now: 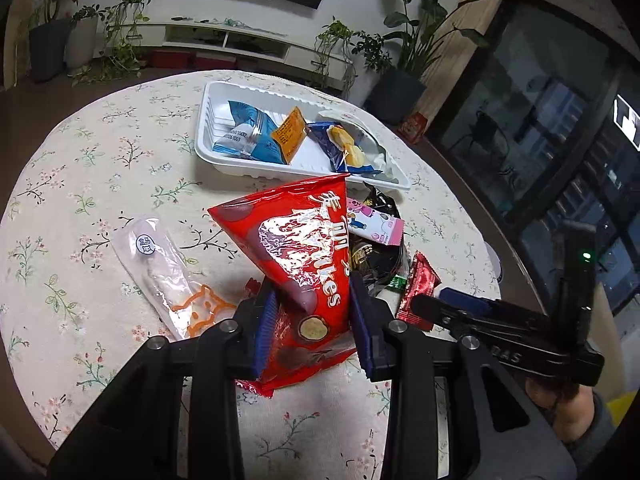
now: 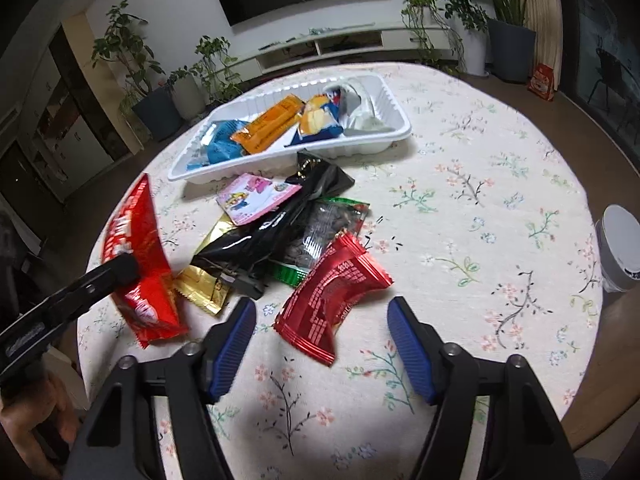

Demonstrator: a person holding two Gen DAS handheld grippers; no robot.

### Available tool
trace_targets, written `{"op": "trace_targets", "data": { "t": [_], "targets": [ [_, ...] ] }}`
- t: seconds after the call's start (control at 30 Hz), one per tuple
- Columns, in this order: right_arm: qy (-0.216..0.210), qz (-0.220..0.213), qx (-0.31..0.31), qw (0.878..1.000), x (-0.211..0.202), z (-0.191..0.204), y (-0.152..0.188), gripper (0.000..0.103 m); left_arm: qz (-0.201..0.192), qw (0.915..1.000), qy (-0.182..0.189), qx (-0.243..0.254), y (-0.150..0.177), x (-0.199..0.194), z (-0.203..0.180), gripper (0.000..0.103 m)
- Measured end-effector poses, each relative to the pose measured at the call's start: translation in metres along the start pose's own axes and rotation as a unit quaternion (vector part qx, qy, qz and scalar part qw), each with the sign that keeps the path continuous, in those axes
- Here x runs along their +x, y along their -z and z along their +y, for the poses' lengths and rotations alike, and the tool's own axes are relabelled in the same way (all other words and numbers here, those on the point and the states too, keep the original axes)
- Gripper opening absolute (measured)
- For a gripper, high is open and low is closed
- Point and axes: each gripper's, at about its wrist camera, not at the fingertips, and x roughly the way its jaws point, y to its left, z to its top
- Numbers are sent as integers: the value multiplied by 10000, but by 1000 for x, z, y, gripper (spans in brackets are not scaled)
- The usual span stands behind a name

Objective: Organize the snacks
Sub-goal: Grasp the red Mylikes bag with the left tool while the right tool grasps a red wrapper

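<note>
My left gripper [image 1: 314,320] is shut on a big red snack bag [image 1: 296,248], its blue pads pressing the bag's lower part on both sides. The bag stands tilted above the cloth; in the right wrist view the red bag [image 2: 136,256] shows at the left with one of the left fingers [image 2: 120,272] on it. My right gripper [image 2: 322,308] is open, and a small dark red packet [image 2: 332,296] lies flat just ahead of its tips, untouched. A white tray [image 2: 400,136] at the back holds blue, orange and yellow packets.
A pile lies between tray and grippers: pink packet [image 2: 256,196], black bag [image 2: 280,224], green nut bag [image 2: 328,224], gold packet [image 2: 204,280]. A clear packet with an orange cat [image 1: 160,272] lies left. A white round object [image 2: 618,252] sits at the table's right edge.
</note>
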Motion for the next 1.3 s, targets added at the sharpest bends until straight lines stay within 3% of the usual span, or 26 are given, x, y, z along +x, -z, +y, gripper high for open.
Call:
{"op": "trace_targets", "data": {
  "t": [0.27, 0.37, 0.7, 1.3],
  "targets": [
    [163, 182, 46, 9997, 19, -1, -6, 59, 3, 9999, 111, -14, 2, 1, -1, 31],
    [238, 161, -51, 9996, 20, 0, -7, 48, 11, 9999, 136, -47, 3, 1, 1, 31],
    [198, 131, -209, 9995, 14, -6, 0, 31, 52, 9998, 166, -59, 3, 4, 0, 31],
    [-65, -345, -63, 9994, -33, -13, -4, 29, -78, 9987, 428, -255, 1, -10, 4, 31]
  ]
}}
